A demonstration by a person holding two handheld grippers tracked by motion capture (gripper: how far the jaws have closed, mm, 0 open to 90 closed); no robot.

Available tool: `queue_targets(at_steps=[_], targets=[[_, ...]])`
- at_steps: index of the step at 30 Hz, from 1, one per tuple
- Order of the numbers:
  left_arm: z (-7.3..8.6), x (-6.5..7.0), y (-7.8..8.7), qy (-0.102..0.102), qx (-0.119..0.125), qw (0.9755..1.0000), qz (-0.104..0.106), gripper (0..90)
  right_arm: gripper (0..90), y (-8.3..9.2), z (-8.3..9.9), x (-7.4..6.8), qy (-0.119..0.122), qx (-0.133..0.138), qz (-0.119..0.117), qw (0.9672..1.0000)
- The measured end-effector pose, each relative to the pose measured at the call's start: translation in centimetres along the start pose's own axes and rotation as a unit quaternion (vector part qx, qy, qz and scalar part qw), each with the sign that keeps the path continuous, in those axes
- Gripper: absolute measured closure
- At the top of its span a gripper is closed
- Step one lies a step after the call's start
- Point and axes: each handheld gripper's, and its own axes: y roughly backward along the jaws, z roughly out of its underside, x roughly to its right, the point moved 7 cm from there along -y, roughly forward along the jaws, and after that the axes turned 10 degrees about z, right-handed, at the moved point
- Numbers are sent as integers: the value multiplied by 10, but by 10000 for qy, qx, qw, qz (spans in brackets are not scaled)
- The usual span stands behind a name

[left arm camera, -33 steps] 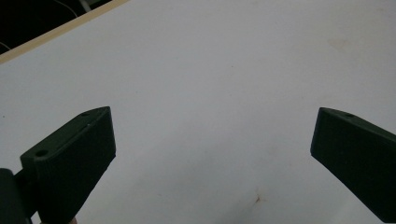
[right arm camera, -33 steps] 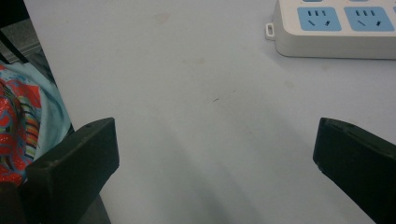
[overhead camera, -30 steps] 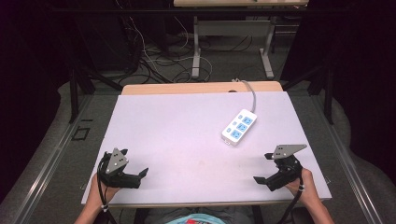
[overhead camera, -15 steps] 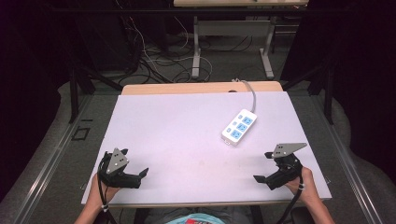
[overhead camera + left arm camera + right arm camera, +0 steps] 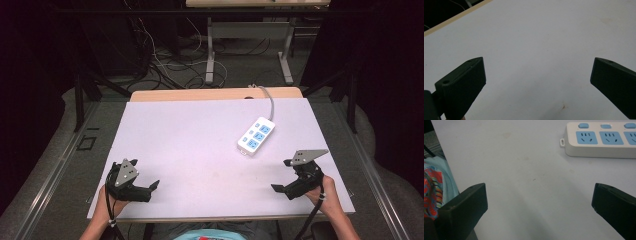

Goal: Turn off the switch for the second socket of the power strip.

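Note:
A white power strip with blue sockets lies on the white tabletop, right of centre, and its grey cable runs off the far edge. My left gripper rests near the front left corner, open, with nothing between its jaws. My right gripper sits near the front right, open and holding nothing, a short way in front of the strip. In the left gripper view the gripper stands wide apart over bare white surface. In the right gripper view the gripper is spread wide, with the power strip ahead at upper right.
A wooden strip borders the table's far side. Beyond it are tangled floor cables and another table's metal legs. The person's colourful clothing shows past the table's near edge.

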Motion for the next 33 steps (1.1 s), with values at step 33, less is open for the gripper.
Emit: queue_targets(at_steps=[33], targets=[[1, 1, -2, -28, -58, 10000, -6, 0, 0, -10, -32, 19, -35, -119, 111, 9999]])
